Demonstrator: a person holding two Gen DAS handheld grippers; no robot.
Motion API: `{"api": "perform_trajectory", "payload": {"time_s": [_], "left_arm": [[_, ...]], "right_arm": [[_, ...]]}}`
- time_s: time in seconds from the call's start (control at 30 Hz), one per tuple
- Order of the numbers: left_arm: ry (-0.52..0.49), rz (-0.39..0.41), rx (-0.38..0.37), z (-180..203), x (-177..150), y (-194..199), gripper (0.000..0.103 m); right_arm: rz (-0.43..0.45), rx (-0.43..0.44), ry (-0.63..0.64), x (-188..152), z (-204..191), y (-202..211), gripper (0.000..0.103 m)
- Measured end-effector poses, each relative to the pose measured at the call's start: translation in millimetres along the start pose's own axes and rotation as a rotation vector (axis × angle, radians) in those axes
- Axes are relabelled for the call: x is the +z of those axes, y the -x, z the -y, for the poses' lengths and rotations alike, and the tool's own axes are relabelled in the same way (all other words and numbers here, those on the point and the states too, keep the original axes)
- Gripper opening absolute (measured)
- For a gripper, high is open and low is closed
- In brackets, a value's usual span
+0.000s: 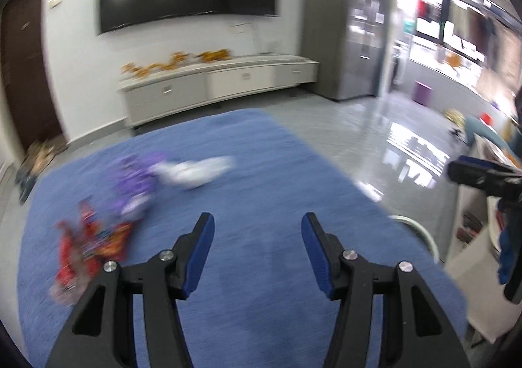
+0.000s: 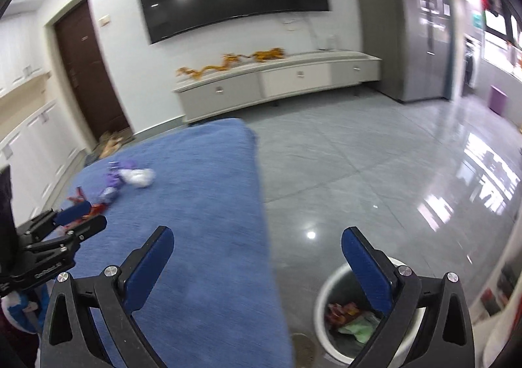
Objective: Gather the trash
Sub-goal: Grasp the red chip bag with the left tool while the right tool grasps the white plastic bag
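Left gripper (image 1: pixel 257 224): hovering spread wide, gripping nothing, over the blue tabletop (image 1: pixel 261 172)
Right gripper (image 2: pixel 257 237): spread wide, empty, hanging above the white bin (image 2: pixel 329 289)
Trash: red wrapper (image 1: pixel 88 247), purple wrapper (image 1: pixel 137 182) and white tissue (image 1: pixel 195 170) lying on the tabletop; wrappers sitting inside the bin

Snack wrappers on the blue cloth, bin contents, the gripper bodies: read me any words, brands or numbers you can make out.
No text here is legible.
Red and orange snack wrapper: print smeared by motion blur.
Purple wrapper: blurred.
Wrappers in the white round bin: too small.
Black left gripper: pale lettering on its body, too blurred to read.
Small plate on the brown door: unreadable.
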State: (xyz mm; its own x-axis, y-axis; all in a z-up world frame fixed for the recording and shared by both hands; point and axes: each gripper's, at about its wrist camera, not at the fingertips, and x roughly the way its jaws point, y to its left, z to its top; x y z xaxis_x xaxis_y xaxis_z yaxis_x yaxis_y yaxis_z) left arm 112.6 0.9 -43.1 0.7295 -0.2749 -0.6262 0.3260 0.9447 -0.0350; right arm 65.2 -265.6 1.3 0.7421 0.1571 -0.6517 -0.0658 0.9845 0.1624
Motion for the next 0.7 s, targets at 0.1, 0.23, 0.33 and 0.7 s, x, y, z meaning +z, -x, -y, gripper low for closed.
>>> {"api": "perform_trajectory", "payload": {"time_s": [0.1,0.23,0.33,0.7], "left_arm": [[0.081,-0.007,0.085,-54,-13,5,0.054],[0.185,-0.013,0.19,-123,-29,15,0.054],[0.234,-0.038,0.248,-163,-41,13,0.054],[0.343,-0.167,0.222,-234,-61,-27,0.051]], "right_arm": [[-0.02,0.046,0.055,12,-31,-21,0.103],[-0.057,0.106,0.128,20,-68,-54,0.094],[-0.087,0.144,0.182,25,-95,-79,0.087],[-0.147,0.237,0.349,56,-160,-166,0.085]]}}
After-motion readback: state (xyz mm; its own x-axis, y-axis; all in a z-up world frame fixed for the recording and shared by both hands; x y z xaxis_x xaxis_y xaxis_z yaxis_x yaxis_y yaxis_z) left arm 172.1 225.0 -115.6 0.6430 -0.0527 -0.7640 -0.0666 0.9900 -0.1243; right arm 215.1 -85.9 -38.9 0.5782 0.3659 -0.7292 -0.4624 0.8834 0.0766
